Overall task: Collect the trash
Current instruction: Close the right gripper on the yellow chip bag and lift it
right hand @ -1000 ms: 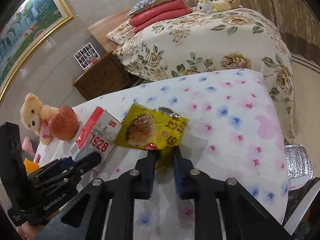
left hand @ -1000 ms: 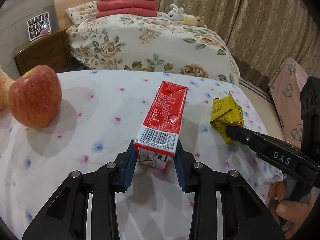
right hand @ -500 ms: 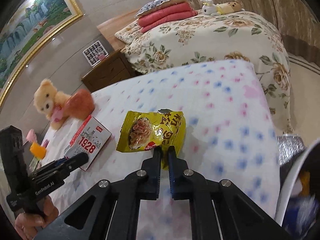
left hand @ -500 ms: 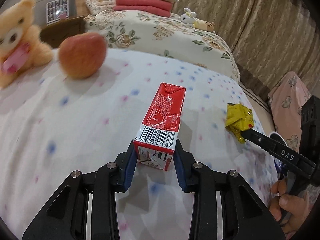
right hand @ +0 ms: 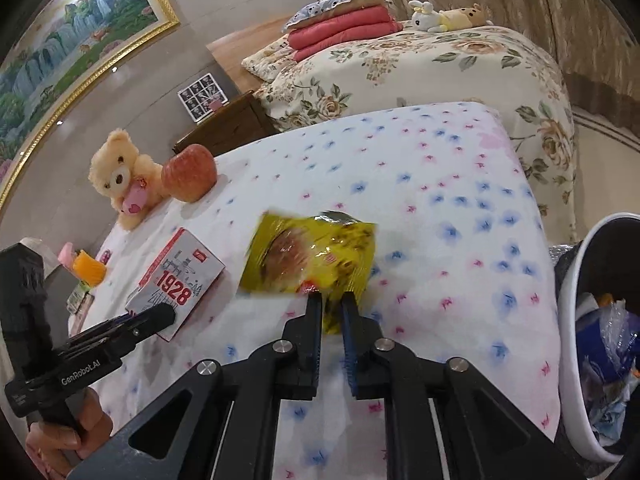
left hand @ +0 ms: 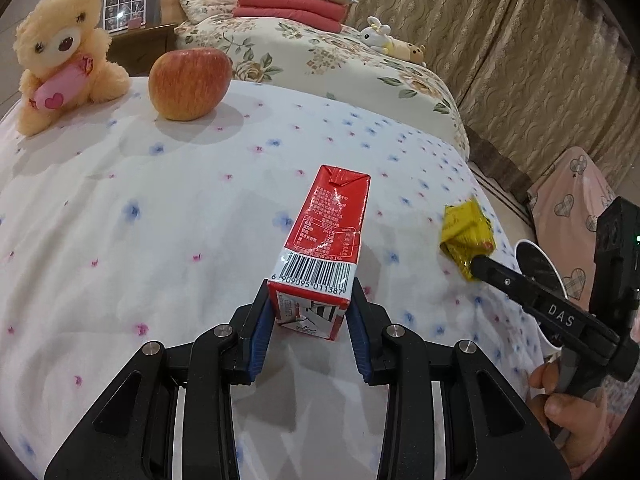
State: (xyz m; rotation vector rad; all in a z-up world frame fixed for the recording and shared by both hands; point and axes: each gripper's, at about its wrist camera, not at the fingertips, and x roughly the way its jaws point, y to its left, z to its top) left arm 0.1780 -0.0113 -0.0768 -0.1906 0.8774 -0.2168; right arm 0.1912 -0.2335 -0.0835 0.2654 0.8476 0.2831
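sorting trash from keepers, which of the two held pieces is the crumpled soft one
The yellow snack wrapper, between the right gripper fingers. The red carton in the left gripper is a rigid box.

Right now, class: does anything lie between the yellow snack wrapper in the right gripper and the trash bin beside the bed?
Nothing visible does. The wrapper hangs from the right gripper, whose fingers are opening, and only bare flowered sheet lies between it and the bin at the bed's edge.
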